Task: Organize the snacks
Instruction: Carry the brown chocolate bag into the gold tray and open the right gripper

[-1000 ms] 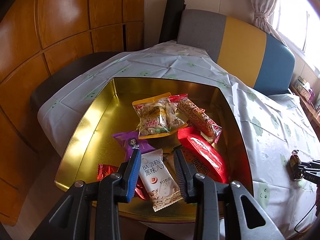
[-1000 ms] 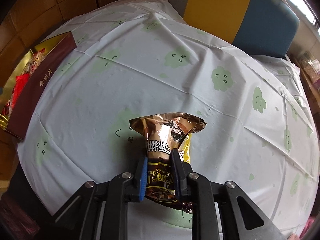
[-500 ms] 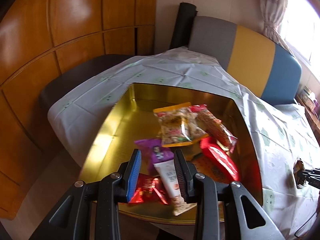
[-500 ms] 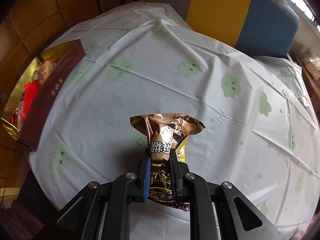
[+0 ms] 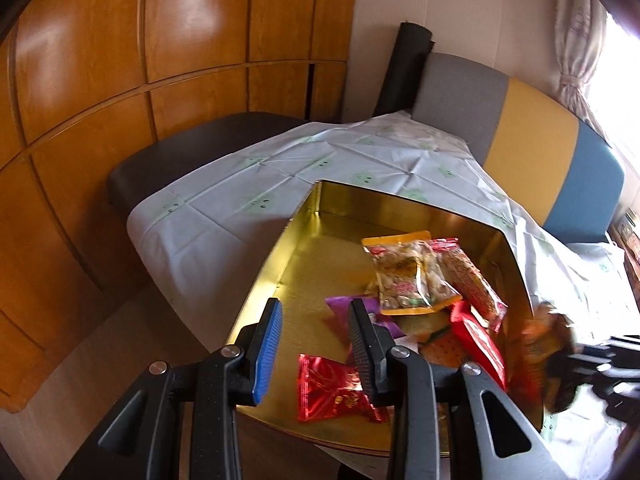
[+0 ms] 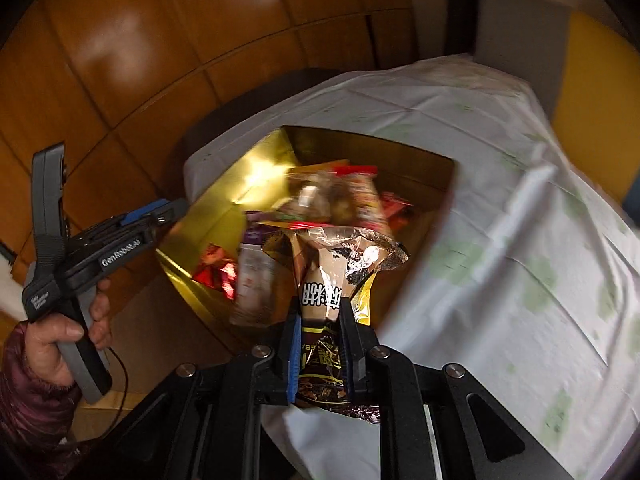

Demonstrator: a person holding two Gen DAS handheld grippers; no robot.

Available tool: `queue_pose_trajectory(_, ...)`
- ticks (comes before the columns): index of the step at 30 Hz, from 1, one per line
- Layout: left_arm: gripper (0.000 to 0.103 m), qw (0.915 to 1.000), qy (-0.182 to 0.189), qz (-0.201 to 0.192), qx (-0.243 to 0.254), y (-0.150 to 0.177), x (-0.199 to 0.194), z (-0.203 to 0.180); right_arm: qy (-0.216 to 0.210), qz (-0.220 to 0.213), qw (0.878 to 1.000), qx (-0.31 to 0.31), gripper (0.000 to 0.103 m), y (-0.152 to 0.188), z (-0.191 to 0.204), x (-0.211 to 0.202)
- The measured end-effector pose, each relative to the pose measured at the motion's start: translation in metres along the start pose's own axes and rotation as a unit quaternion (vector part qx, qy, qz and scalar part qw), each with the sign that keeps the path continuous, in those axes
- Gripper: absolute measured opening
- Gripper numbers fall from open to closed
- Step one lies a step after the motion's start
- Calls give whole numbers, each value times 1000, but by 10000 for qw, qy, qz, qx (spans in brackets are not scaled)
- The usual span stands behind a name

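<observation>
An open gold tin [image 5: 304, 216] on the table holds several snack packets: a yellow peanut bag [image 5: 408, 276], a long red one [image 5: 472, 280], a purple one [image 5: 340, 304] and a shiny red one [image 5: 332, 388]. My left gripper [image 5: 316, 308] hangs open over the tin's near left corner with nothing between its jaws. My right gripper [image 6: 320, 316] is shut on a brown foil snack packet [image 6: 332, 264], held over the tin's [image 6: 224, 208] near edge. In the left wrist view that packet [image 5: 540, 344] is a blur at the tin's right rim. A hand [image 6: 60, 340] holds the left gripper [image 6: 168, 210].
A white tablecloth [image 5: 280, 168] with green prints covers the table. Behind it stands a grey, yellow and blue bench back [image 5: 532, 132], with a dark chair seat [image 5: 192, 148] at the left. Wood panelling [image 5: 120, 60] fills the left side; a curtained window [image 5: 576, 40] is at right.
My right gripper has swung left with the brown packet from the bare cloth to the tin. The left gripper has drifted back and left, toward the tin's near left corner.
</observation>
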State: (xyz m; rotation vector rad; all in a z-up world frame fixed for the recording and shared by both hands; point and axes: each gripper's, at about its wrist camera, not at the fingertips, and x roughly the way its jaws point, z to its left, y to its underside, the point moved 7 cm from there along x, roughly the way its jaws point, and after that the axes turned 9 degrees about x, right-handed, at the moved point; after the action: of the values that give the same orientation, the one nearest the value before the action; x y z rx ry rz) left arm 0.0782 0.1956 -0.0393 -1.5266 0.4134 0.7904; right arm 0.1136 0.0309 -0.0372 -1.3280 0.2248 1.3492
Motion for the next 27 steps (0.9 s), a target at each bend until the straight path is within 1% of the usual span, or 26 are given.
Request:
queue_pose_trajectory(2, 34, 10000, -48, 11, -37, 1, 2, 4, -86, 161, 9998, -38, 16, -4, 15, 23)
queue_pose_trajectory(4, 34, 9999, -62, 17, -91, 1, 3, 7, -66, 249, 9996, -116, 16, -6, 26, 42)
queue_pose_trajectory(7, 35, 9998, -112, -3, -147, 0, 4, 12, -20, 366, 9993, -56, 16, -9, 31, 64)
queue_pose_trajectory(9, 35, 9998, -105, 7, -185, 1, 5, 13, -14, 406, 9992, 10, 18, -11, 31, 78)
queue_pose_trajectory(11, 35, 9998, -107, 36, -191, 2, 6, 13, -31, 456, 9989, 76, 27, -11, 32, 86)
queue_pose_trajectory(15, 35, 9998, -113, 38, -182, 2, 6, 12, -125, 435, 9989, 143, 30, -7, 33, 88)
queue_pose_trajectory(16, 35, 9998, -114, 37, -171, 2, 5, 12, -182, 447, 9986, 195, 33, -7, 32, 87)
queue_pose_trajectory(17, 35, 9998, -114, 34, -164, 2, 5, 11, -266, 457, 9982, 265, 39, -6, 31, 84)
queue_pose_trajectory(19, 36, 9998, -143, 16, -161, 2, 4, 10, -376, 418, 9977, 384, 47, -6, 30, 77)
queue_pose_trajectory(20, 38, 9998, -146, 8, -159, 2, 4, 10, -380, 372, 9977, 413, 48, -5, 29, 74)
queue_pose_trajectory(24, 38, 9997, -172, 4, -146, 3, 3, 9, -236, 209, 9989, 353, 48, 0, 27, 66)
queue_pose_trajectory(26, 38, 9997, -185, -12, -142, 2, 2, 8, -161, 145, 9993, 311, 35, 4, 26, 64)
queue_pose_trajectory(27, 38, 9997, -185, -14, -131, 2, 1, 7, -207, 144, 9992, 319, 34, 4, 27, 65)
